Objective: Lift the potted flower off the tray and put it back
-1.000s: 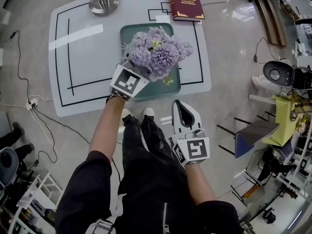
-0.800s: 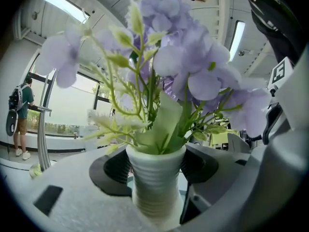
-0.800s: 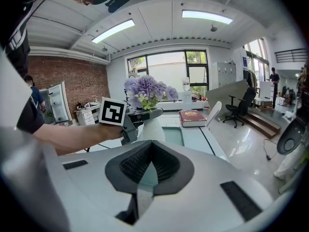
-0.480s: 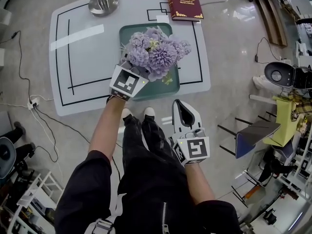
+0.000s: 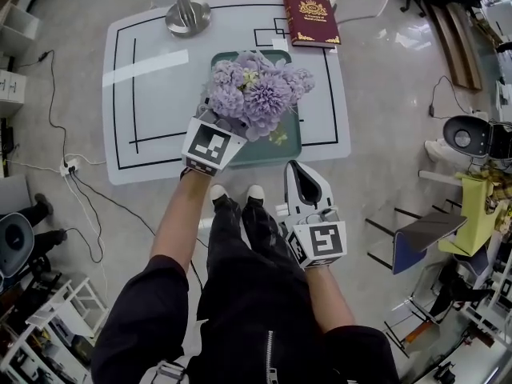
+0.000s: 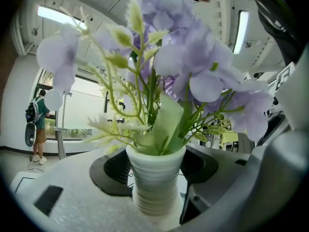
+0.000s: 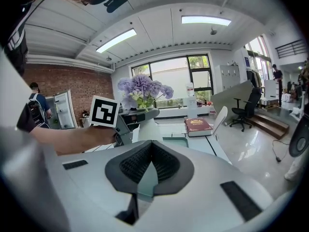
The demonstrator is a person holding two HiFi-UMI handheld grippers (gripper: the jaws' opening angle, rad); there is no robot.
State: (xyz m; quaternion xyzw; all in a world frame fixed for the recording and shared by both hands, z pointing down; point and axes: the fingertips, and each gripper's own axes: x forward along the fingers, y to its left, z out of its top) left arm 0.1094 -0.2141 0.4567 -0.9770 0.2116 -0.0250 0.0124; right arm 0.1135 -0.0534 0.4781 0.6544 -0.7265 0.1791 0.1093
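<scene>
The potted flower (image 5: 256,93), a lilac bunch in a white ribbed pot (image 6: 155,178), is over the green tray (image 5: 290,146) on the white table. My left gripper (image 5: 232,122) reaches in level from the near side under the blooms. Its jaws have just been closing, and its dark pads (image 6: 113,170) now press on both sides of the pot. My right gripper (image 5: 300,174) hangs off the table's near edge, shut with nothing in it, its pads meeting (image 7: 151,153). From the right gripper view the flower (image 7: 142,88) and the tray (image 7: 174,140) lie ahead.
A red book (image 5: 310,18) lies at the table's far right corner and a metal lamp base (image 5: 188,14) stands at the far left. Black lines mark the white table top (image 5: 160,94). A grey chair (image 5: 416,238) stands to the right, and cables cross the floor on the left.
My left gripper has risen a little with the pot between its jaws. The head view has shifted slightly. My right gripper has stayed where it was.
</scene>
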